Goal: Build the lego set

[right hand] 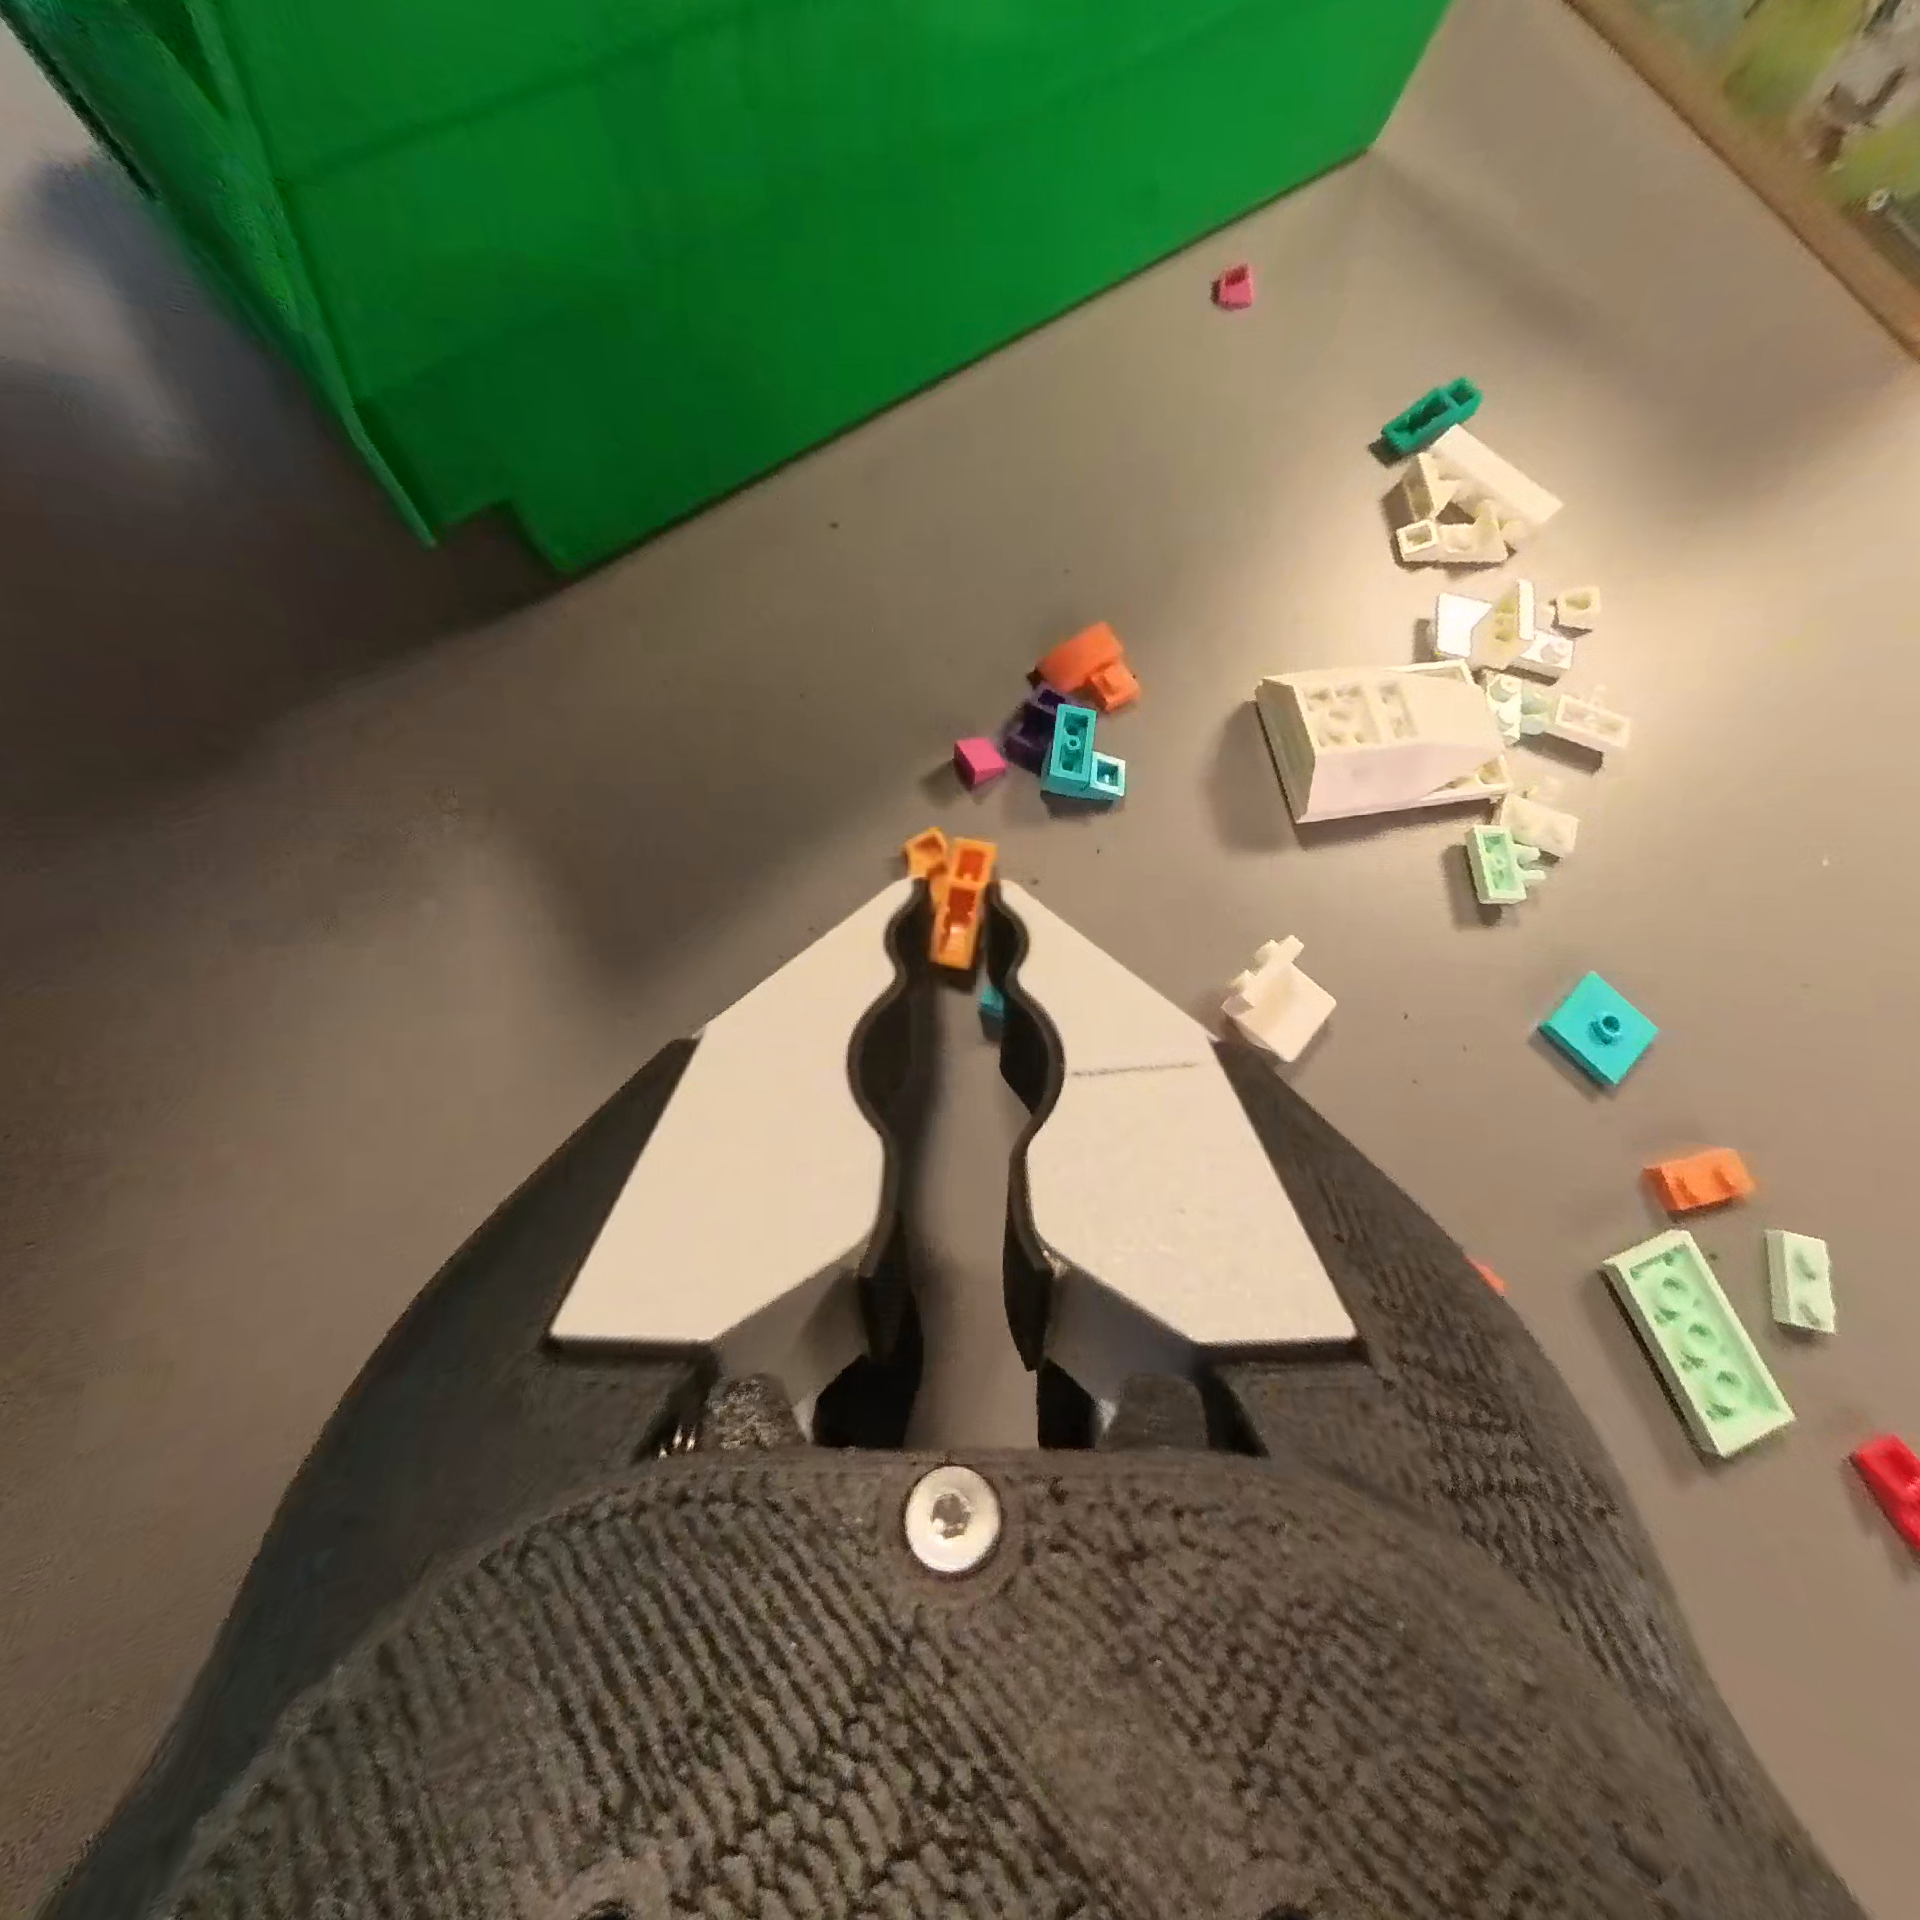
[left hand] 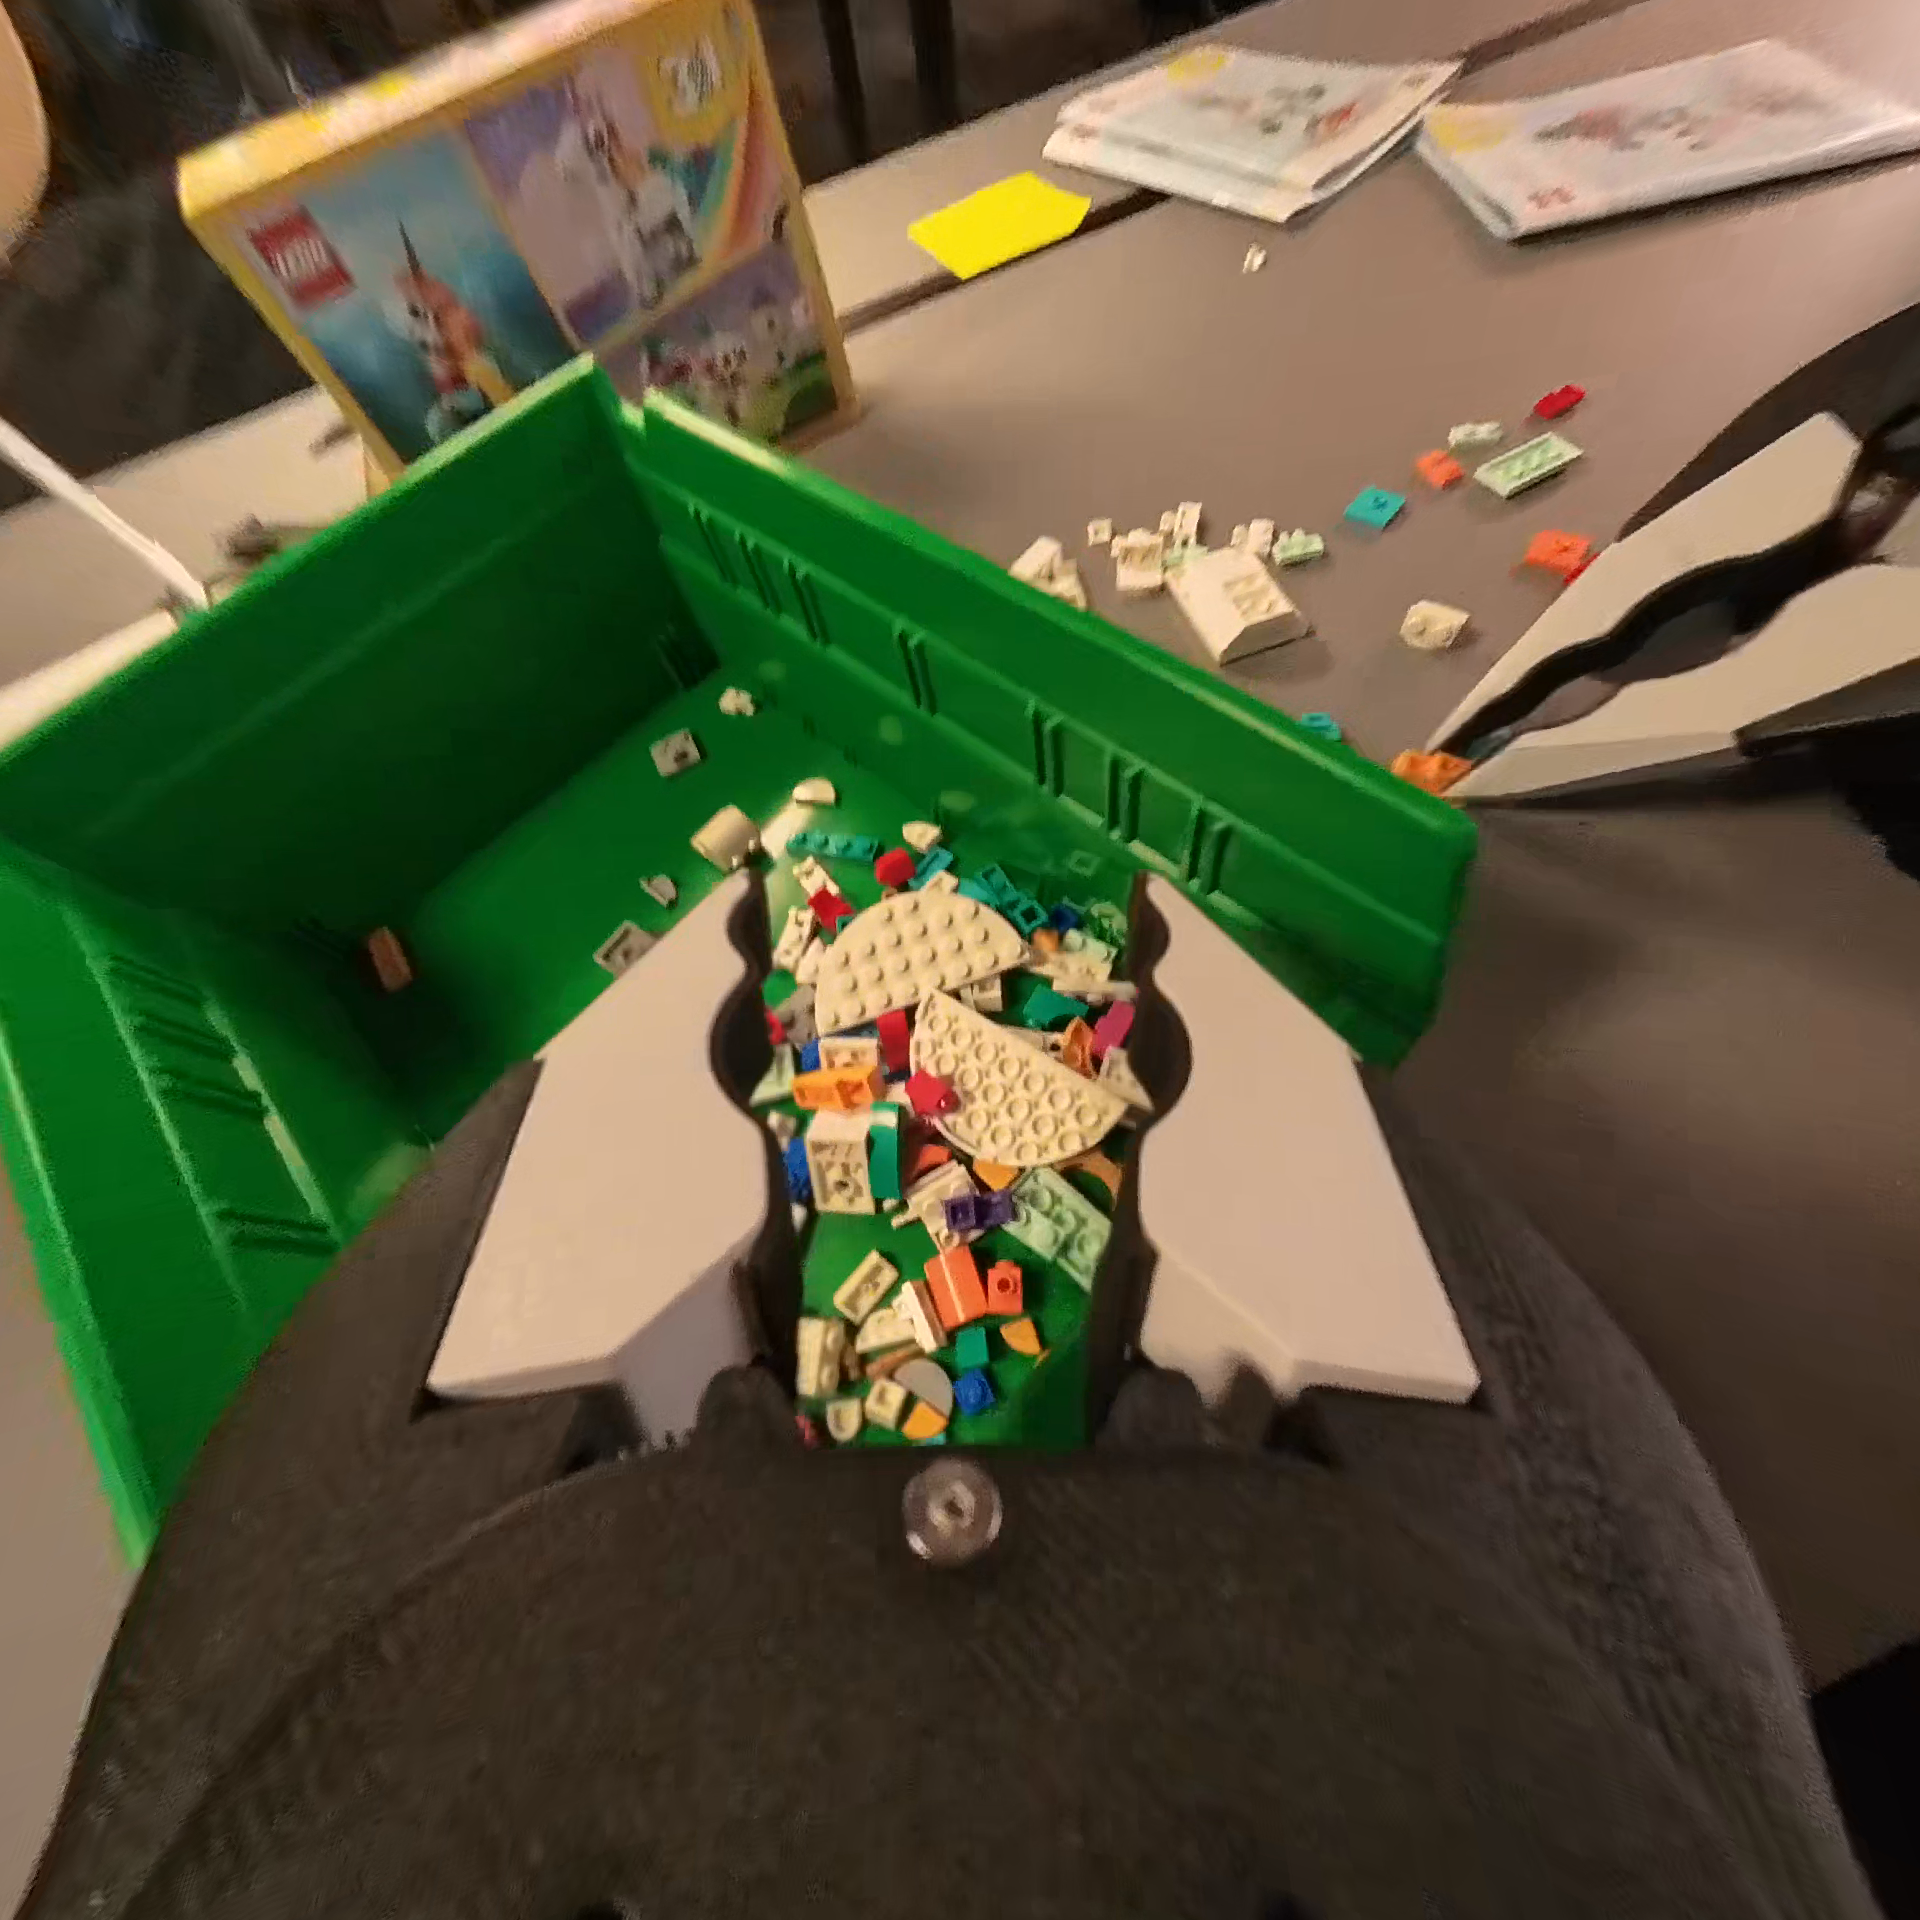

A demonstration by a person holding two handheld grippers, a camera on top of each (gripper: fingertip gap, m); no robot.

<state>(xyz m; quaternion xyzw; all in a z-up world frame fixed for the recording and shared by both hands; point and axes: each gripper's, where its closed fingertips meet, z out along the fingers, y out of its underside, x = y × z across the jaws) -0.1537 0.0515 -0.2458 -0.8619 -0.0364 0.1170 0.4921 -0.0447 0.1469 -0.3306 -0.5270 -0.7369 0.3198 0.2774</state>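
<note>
My left gripper (left hand: 945,894) is open and hangs over a green bin (left hand: 343,727). A heap of small coloured bricks (left hand: 935,1122) with two white half-round plates lies on the bin floor between its fingers. My right gripper (right hand: 954,888) is shut on small orange bricks (right hand: 956,914) at its tips, low on the grey table (right hand: 520,935) just outside the bin's wall (right hand: 727,260). It also shows at the right edge of the left wrist view (left hand: 1455,764). Teal, purple and orange bricks (right hand: 1070,727) lie just beyond its tips.
Loose bricks are scattered right of the bin: a white sloped piece (right hand: 1371,738), a mint plate (right hand: 1694,1340), a teal tile (right hand: 1597,1025). A toy box (left hand: 520,239) stands behind the bin. Booklets (left hand: 1247,114) and a yellow note (left hand: 997,223) lie farther back.
</note>
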